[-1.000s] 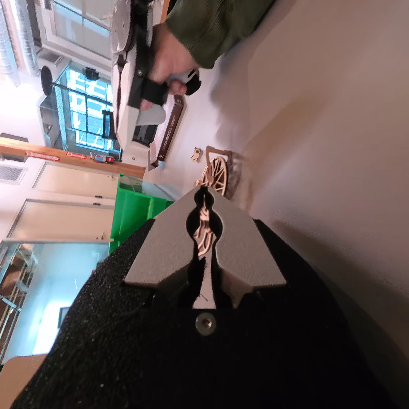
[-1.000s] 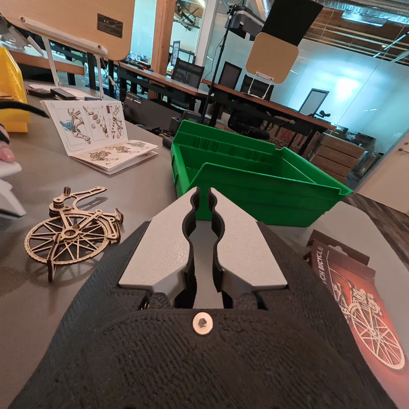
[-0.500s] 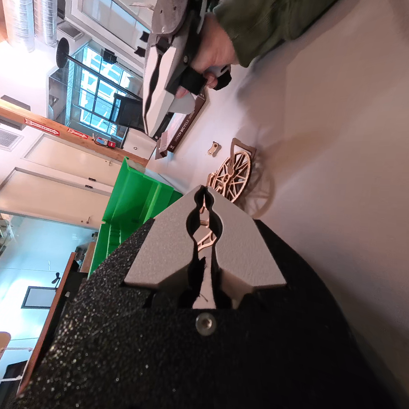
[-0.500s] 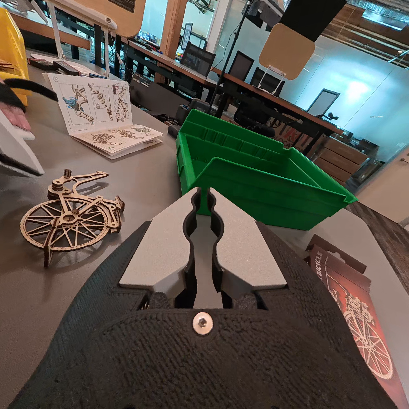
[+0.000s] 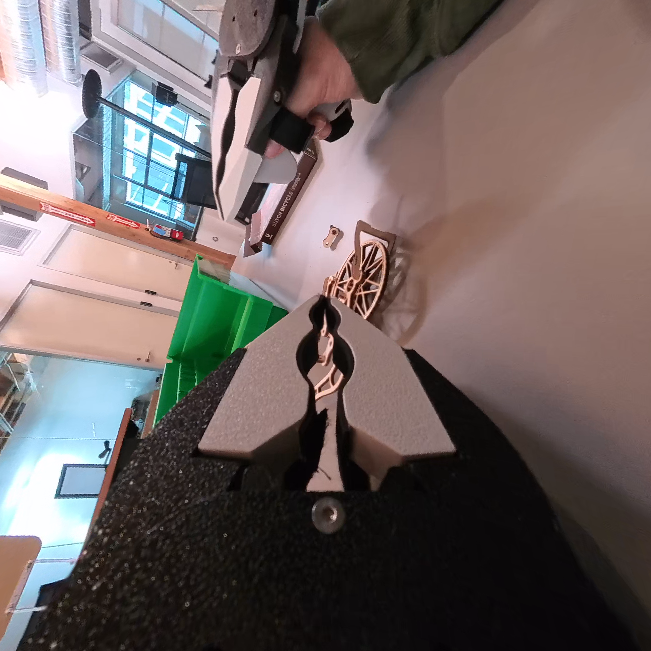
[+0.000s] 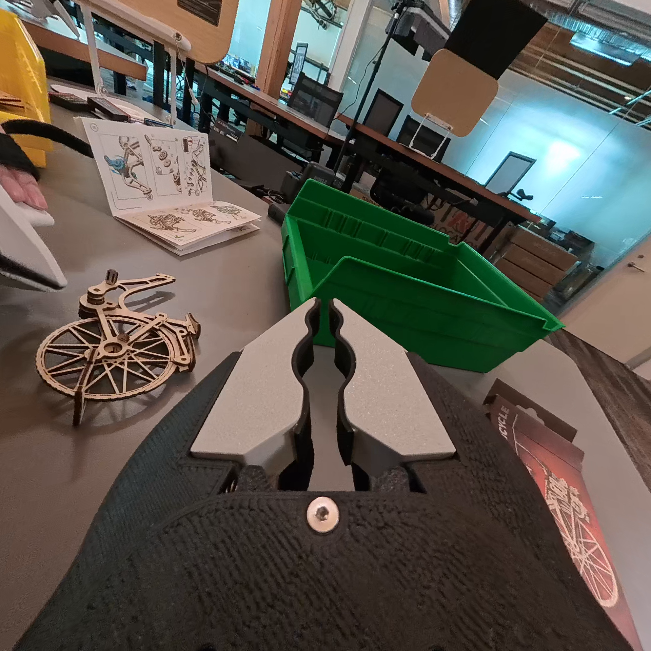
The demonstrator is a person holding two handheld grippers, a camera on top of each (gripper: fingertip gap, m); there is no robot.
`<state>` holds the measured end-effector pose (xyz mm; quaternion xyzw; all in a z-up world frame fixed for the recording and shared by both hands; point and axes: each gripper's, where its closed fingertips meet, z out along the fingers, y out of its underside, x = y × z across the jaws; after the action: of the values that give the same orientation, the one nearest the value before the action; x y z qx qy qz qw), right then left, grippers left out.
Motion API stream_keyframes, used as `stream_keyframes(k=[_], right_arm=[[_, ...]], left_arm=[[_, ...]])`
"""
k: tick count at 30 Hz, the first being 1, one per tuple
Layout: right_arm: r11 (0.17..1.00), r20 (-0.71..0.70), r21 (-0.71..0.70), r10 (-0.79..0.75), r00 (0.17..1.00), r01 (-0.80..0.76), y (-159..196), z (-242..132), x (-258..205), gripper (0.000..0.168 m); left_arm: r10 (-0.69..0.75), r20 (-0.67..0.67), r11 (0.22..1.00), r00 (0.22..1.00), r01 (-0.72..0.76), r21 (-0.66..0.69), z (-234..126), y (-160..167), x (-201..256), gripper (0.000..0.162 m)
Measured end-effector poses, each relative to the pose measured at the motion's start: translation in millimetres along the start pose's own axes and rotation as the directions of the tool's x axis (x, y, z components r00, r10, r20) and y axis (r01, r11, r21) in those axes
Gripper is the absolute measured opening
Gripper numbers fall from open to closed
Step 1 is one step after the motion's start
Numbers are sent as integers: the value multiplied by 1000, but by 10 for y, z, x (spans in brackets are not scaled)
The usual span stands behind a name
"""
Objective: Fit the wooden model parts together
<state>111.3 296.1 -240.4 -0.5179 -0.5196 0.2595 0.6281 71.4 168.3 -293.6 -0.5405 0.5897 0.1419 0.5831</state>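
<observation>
A wooden bicycle model, a spoked wheel with frame arms (image 6: 105, 352), lies flat on the grey table (image 6: 229, 281). In the left wrist view the wheel (image 5: 363, 281) is just beyond my left gripper (image 5: 322, 299), which is shut with nothing between its tips; part of the model's frame shows through the gap behind the tips. A small loose wooden link (image 5: 332, 236) lies past the wheel. My right gripper (image 6: 324, 301) is shut and empty, to the right of the model. It also shows in the left wrist view (image 5: 220, 206), held by a hand above the table.
A green bin (image 6: 422, 299) stands right behind my right gripper's tips. An open instruction booklet (image 6: 165, 197) lies behind the model. The brown kit box (image 6: 563, 510) lies at the right table edge. A yellow bin (image 6: 21, 88) is at the far left.
The left wrist view has swung, so the wheel now lies to the right of the tips. The right gripper has tilted slightly. The model has stayed in place on the table.
</observation>
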Motion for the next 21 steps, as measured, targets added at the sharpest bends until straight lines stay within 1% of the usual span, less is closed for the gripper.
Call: stream_keyframes(k=[1,4,13,15,18,21], right_arm=[[1000,2,-3,1,1000,-1,6,4,-2,2],[1000,1,-9,3,1000,-3,22,10,7,2],[1000,-4,-11,-4,1000,4,22,21,5,2],[1000,-7,-10,-6,1000,6,16,24,7,2],[1000,-10,3,-4,1000,4,-21,34,3,2],[999,-19,2,-33,999,33,-47,47,-2,2]], left_arm=[[6,-1,1000,1000,-6,-4,4,3,4,0],[-3,2,1000,1000,3,-1,6,7,-7,0],[-92,36,995,995,90,49,-22,-44,-116,0],[-116,61,992,991,112,66,-38,-57,-174,0],[-187,77,978,979,178,105,-76,-76,-256,0],[-273,100,957,957,260,130,-114,-34,-368,2]])
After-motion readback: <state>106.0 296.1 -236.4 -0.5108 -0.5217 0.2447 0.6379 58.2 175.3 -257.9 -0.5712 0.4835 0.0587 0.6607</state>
